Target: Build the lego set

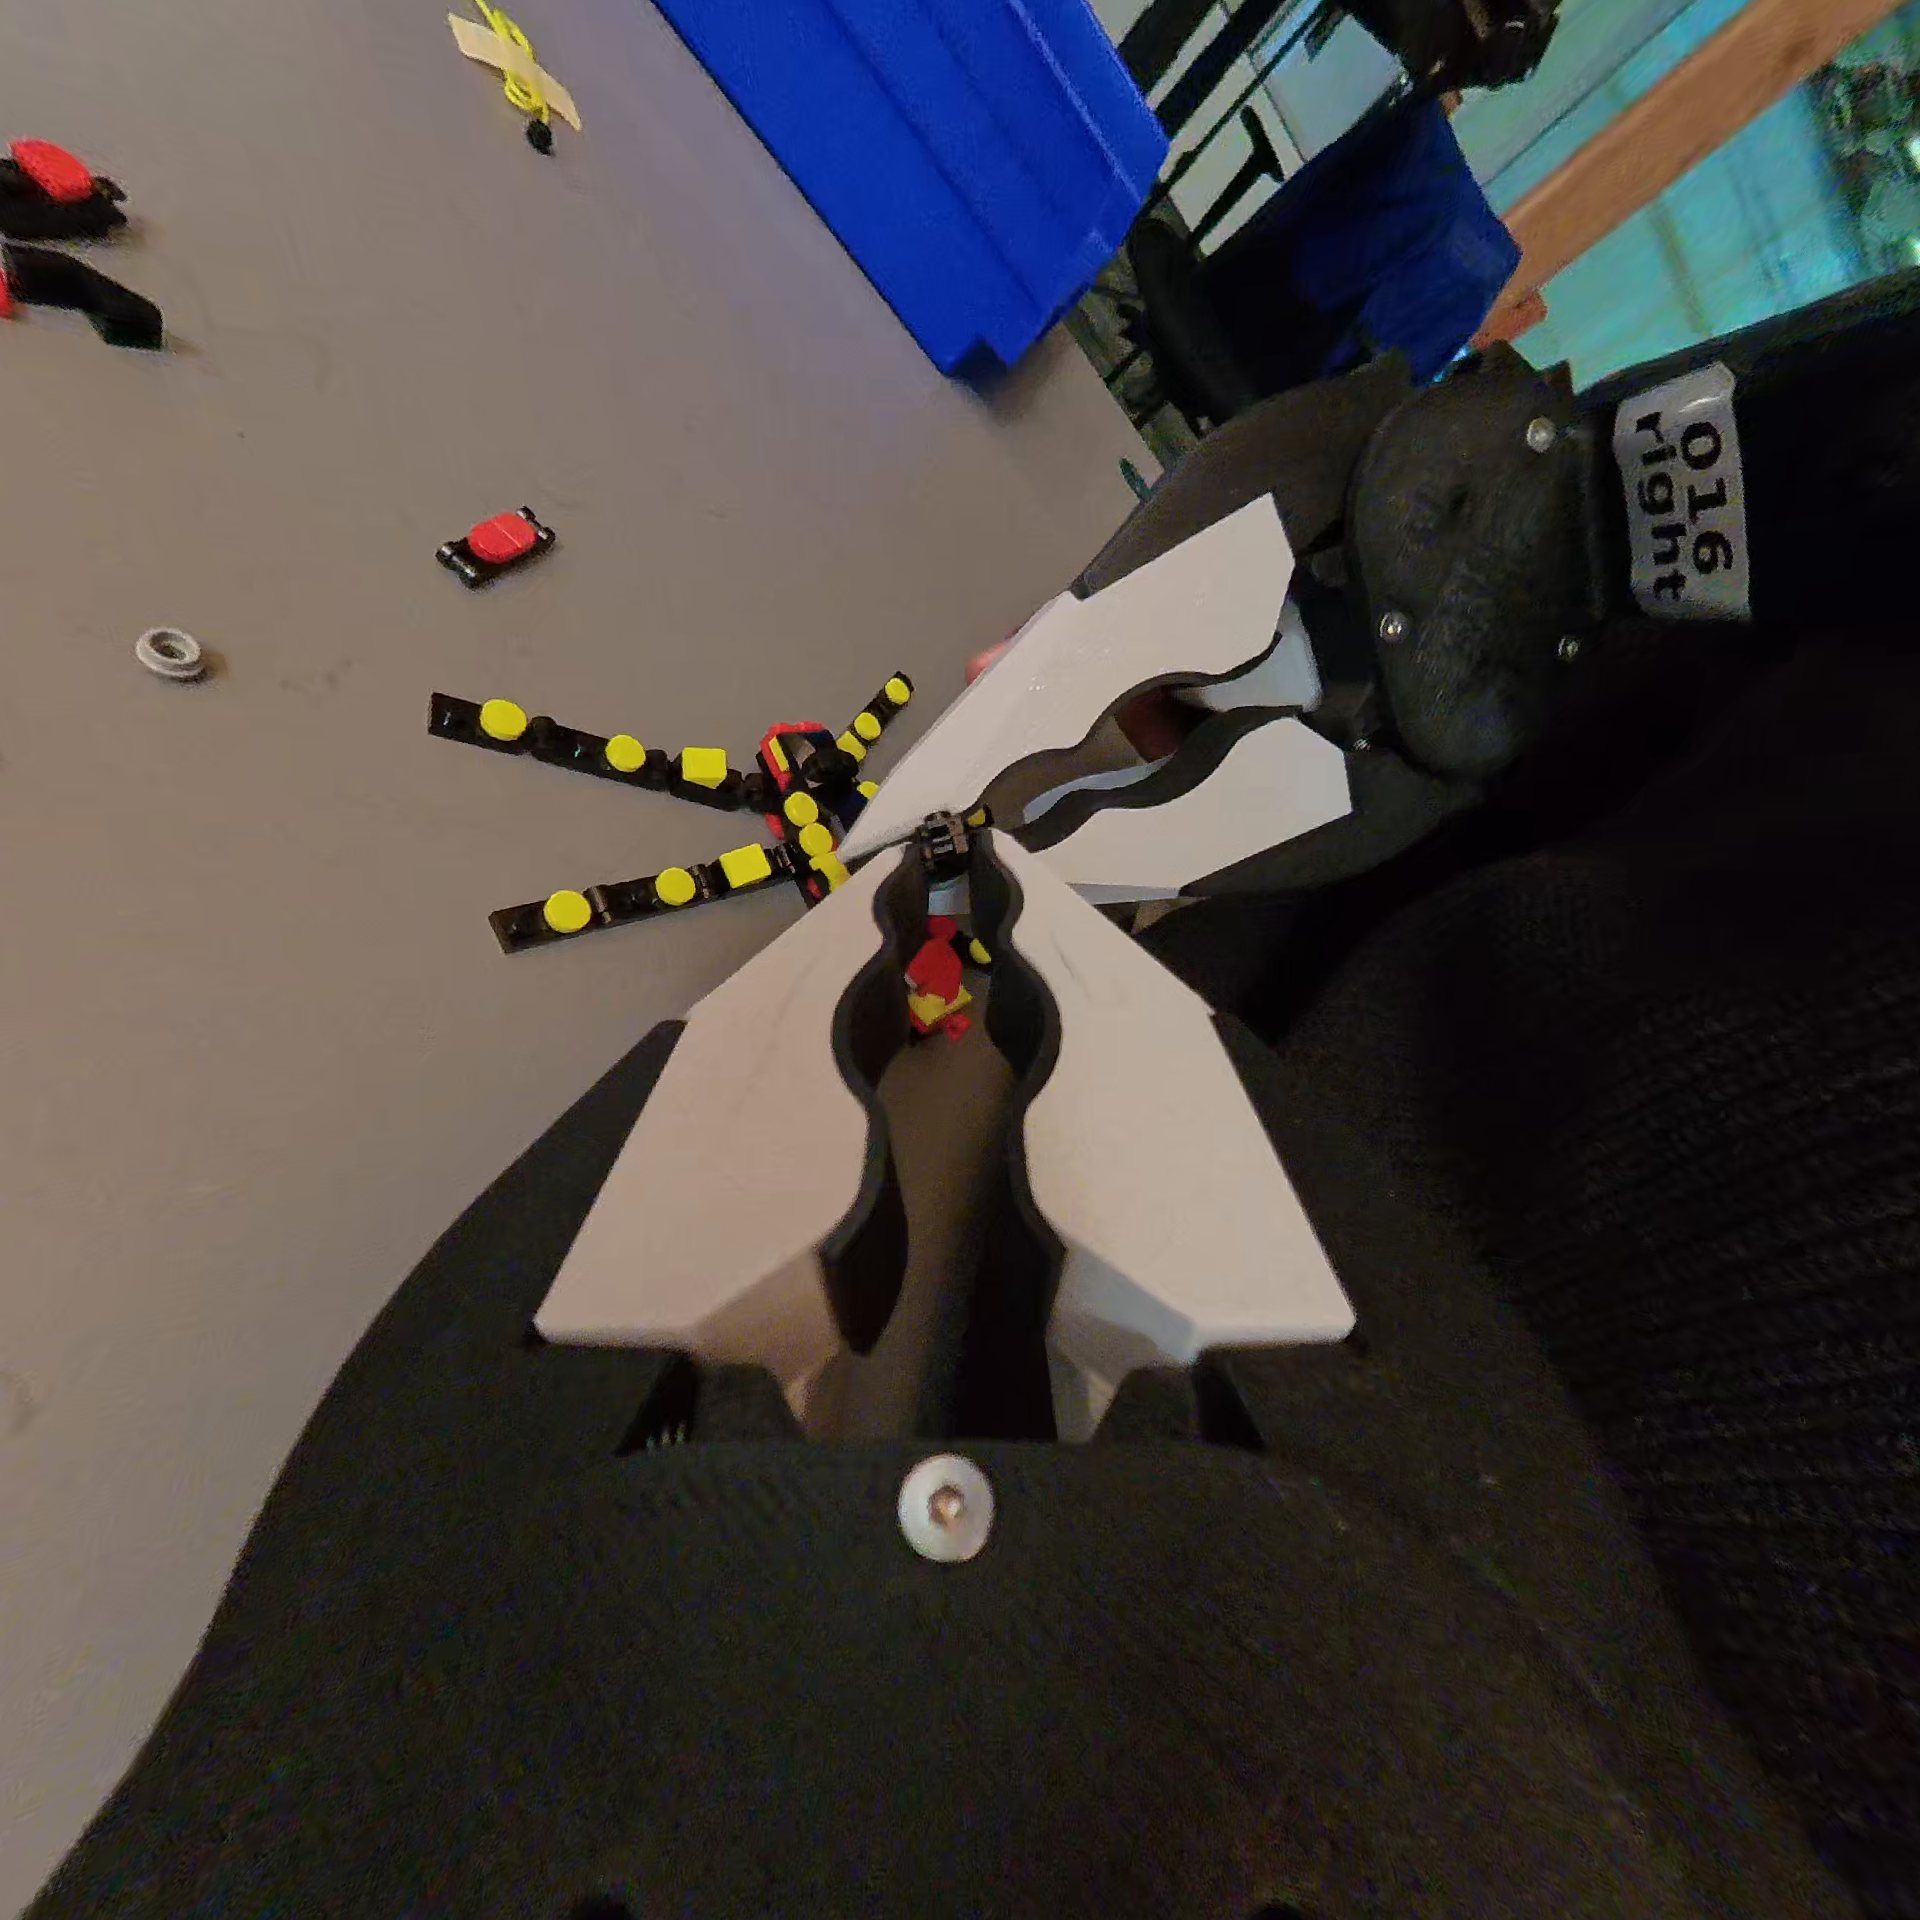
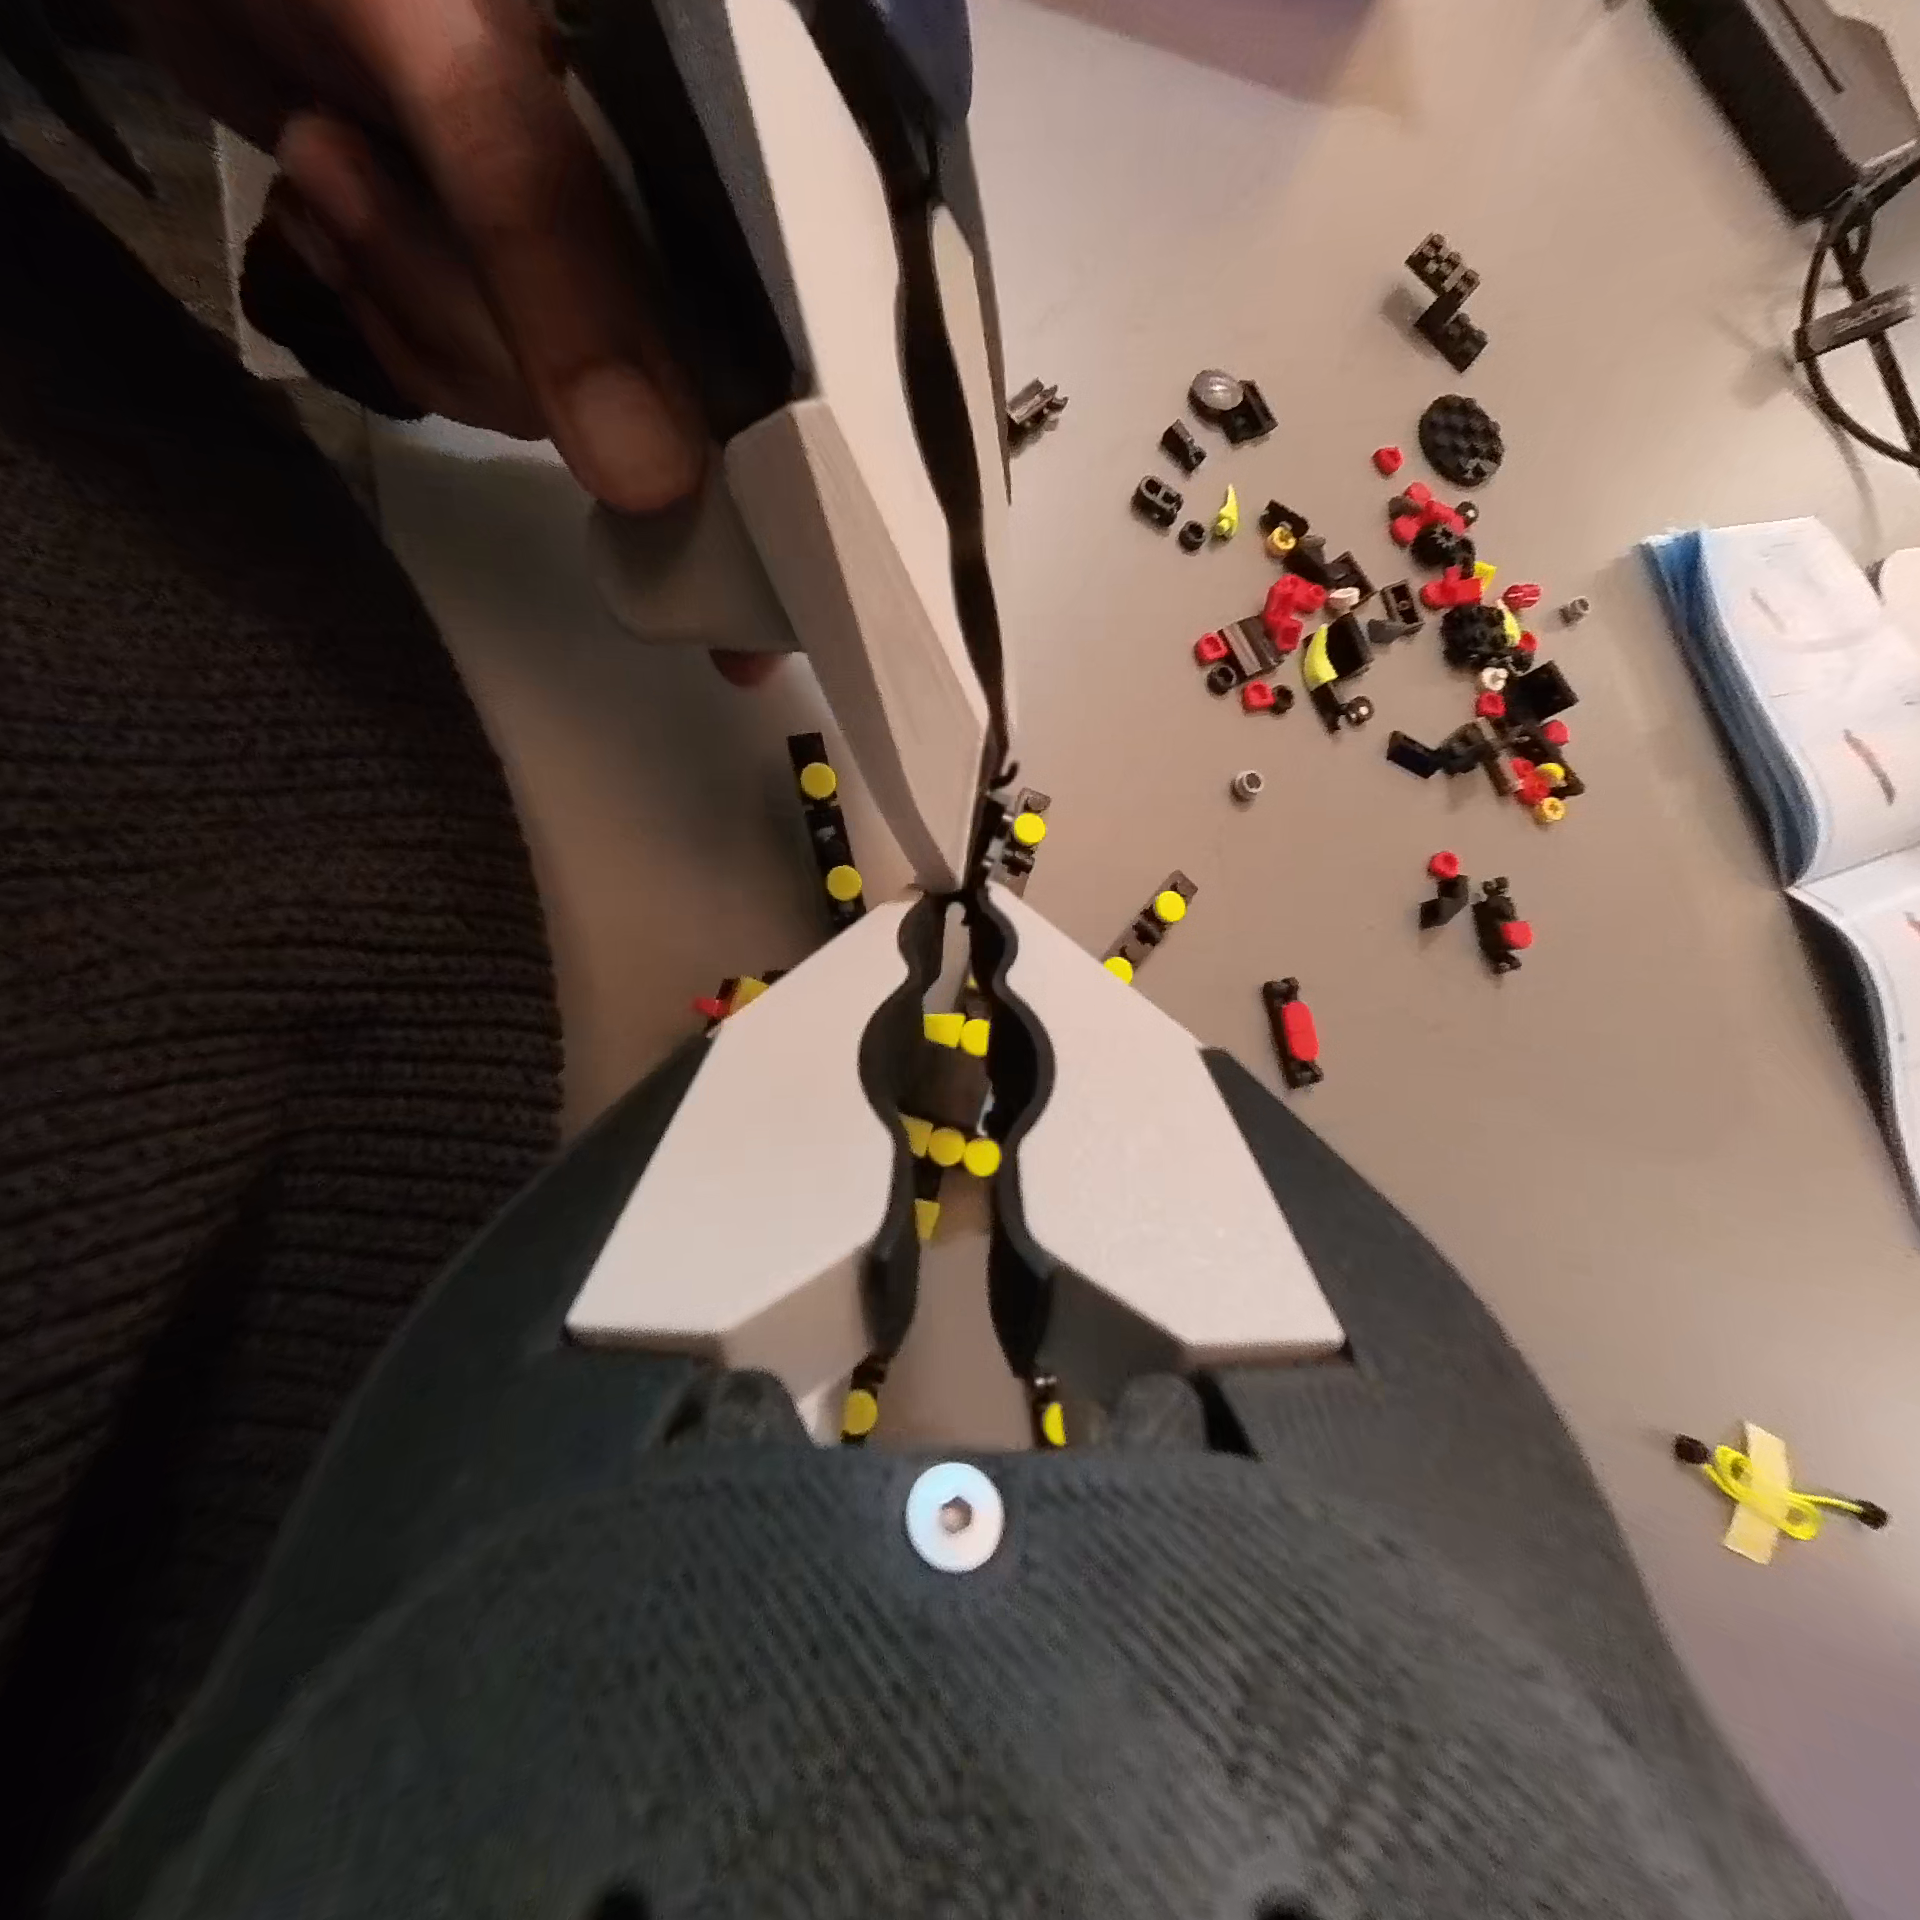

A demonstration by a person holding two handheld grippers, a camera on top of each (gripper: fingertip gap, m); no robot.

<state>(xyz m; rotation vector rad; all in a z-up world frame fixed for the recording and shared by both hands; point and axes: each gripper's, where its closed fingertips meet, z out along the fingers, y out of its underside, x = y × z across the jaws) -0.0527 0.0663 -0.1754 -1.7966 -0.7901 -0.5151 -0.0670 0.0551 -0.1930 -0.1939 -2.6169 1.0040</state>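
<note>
Left wrist view: at the upper left of the frame, red-and-black pieces [image 1: 62, 187] are lying on the grey table [image 1: 312, 1039]; a grey round stud [image 1: 170, 652] and a red-topped black plate [image 1: 497, 542] are resting nearer the centre. The partly built lego model [image 1: 665, 769], black limbs dotted with yellow studs, is spreading across mid-frame on the table, while a blue bin [image 1: 935, 156] is standing at the top. The left gripper [image 1: 940, 847] is closing its jaws on a small black piece [image 1: 940, 836] at frame centre, and the right gripper [image 1: 971, 821] is entering from the right, its tips meeting the same piece with jaws together. Right wrist view: a hand [image 2: 468, 260] is holding the left gripper at the upper left; the two grippers' tips are touching at centre, the yellow-studded model lying beneath them. A scatter of loose pieces [image 2: 1403, 623] is lying right of centre, an open instruction booklet [image 2: 1787, 707] at the right edge, and a yellow cord taped to the table [image 2: 1766, 1507] at the lower right.
</note>
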